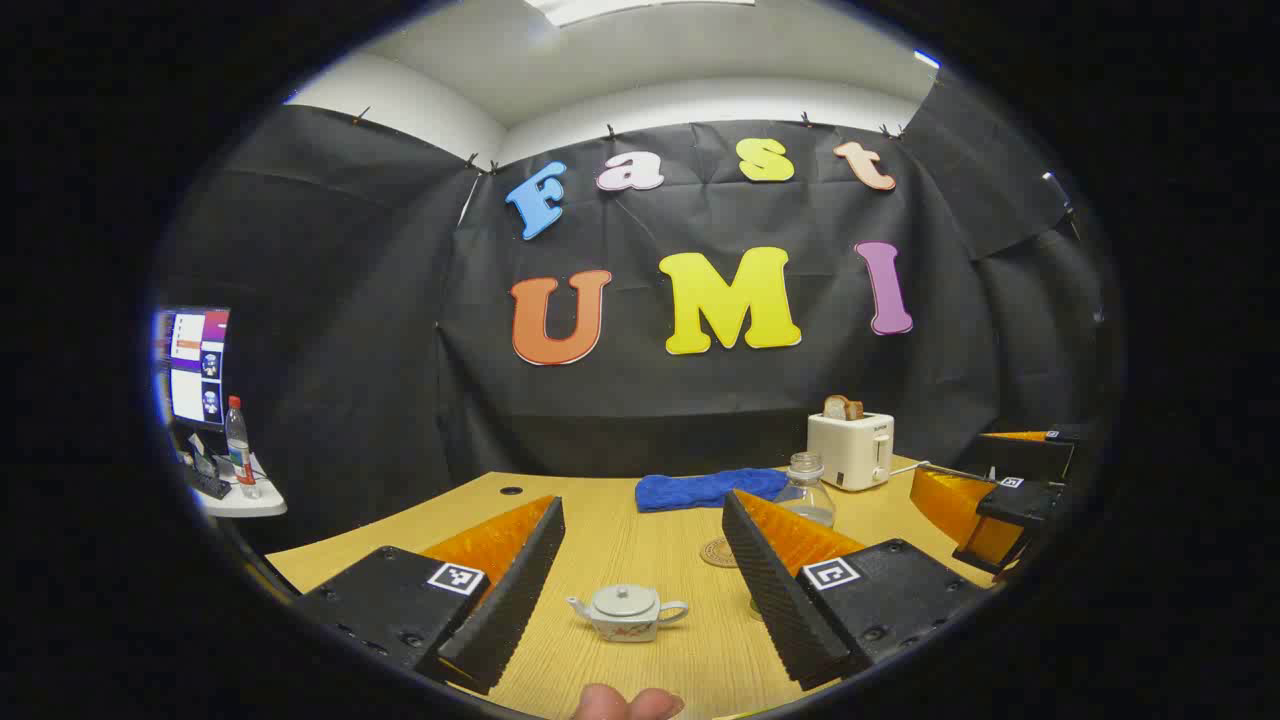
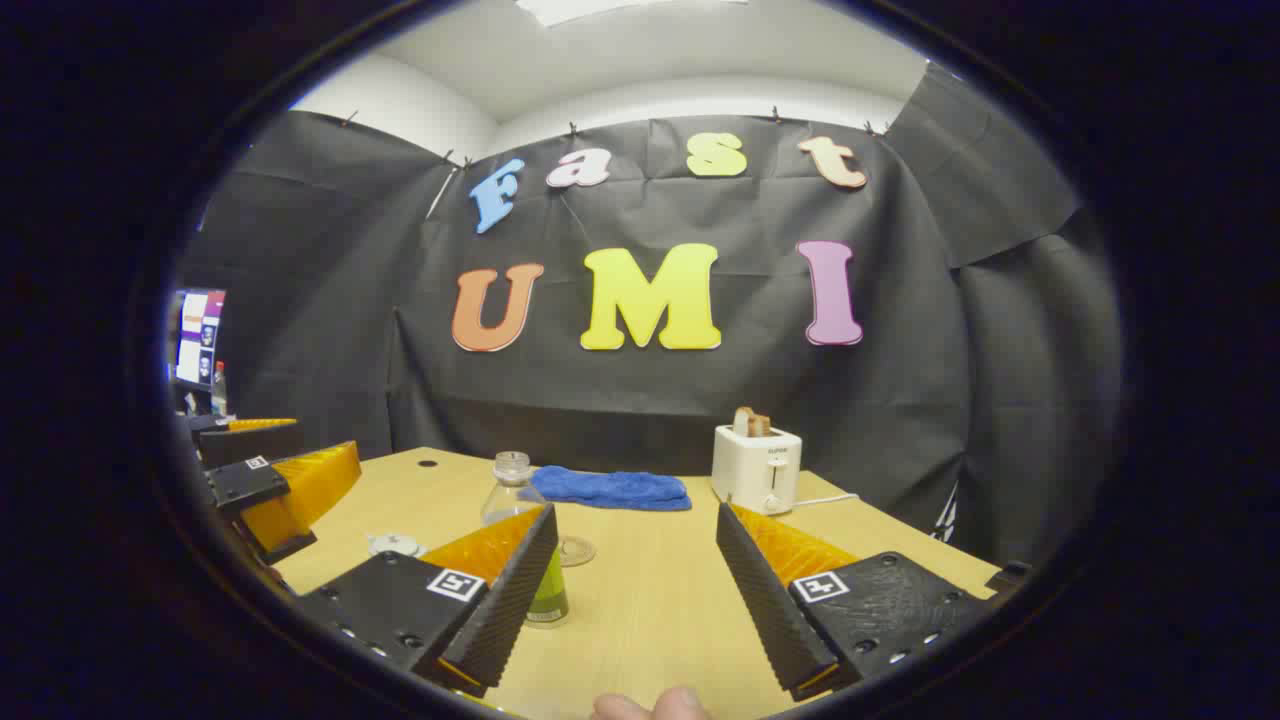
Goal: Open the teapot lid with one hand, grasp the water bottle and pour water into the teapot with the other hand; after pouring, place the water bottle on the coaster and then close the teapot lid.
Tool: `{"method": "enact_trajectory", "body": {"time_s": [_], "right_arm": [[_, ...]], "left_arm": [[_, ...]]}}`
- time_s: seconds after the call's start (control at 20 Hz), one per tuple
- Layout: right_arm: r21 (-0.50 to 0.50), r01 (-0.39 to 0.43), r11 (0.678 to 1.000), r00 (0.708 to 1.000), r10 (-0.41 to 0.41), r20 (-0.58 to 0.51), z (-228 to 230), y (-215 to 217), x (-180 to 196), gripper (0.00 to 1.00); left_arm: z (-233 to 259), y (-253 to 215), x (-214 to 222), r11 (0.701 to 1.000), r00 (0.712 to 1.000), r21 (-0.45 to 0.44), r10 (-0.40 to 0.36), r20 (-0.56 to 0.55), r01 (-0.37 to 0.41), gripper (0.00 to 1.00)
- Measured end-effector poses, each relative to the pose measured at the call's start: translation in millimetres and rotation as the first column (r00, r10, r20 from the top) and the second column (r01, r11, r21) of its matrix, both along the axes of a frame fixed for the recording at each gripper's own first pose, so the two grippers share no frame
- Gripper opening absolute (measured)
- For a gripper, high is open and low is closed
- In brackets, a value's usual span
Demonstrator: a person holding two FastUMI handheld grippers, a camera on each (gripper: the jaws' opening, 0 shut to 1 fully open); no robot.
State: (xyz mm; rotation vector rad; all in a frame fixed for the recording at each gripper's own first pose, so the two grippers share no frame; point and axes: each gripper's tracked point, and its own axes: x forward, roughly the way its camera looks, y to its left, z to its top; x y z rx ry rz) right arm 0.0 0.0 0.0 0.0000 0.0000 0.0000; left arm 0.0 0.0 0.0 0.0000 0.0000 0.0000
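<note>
Two grippers hang above a wooden table (image 1: 620, 540), both with jaws spread wide and nothing between them. In the left gripper view, the left gripper (image 1: 640, 600) frames a small white teapot (image 1: 625, 612) that stands on the table between its fingers, apart from both, spout to the left of the view and handle to the right, lid (image 1: 622, 600) seated on top. Beyond it, partly hidden by one finger, a clear water bottle (image 1: 806, 490) stands upright with no cap, and a round coaster (image 1: 718, 553) lies flat just beside it on the teapot's side. Farther back lie a blue towel (image 1: 705, 489) and a white toaster (image 1: 852, 450) with toast in its slot; the right gripper (image 1: 985, 500) shows at the right edge of this view. In the right gripper view, the right gripper (image 2: 630, 590) points at bare tabletop, with the bottle (image 2: 512, 490) behind its left-hand finger and a green object I cannot identify low beside that finger. The towel (image 2: 612, 488) and toaster (image 2: 756, 468) sit behind, the left gripper (image 2: 275, 490) is at the left edge, and the lid (image 2: 396, 545) peeks just beyond it. A fingertip (image 1: 628, 704) shows at the bottom of each view.
</note>
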Motion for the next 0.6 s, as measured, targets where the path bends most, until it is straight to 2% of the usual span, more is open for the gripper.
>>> {"method": "enact_trajectory", "body": {"time_s": [0.6], "right_arm": [[-0.015, 0.01, 1.0, 1.0, -0.009, 0.024, 9, 0, -3, 0.95]], "left_arm": [[-4, -3, -1, 0.999, 1.0, -0.029, -0.014, -0.02, 0.013, 0.99]]}}
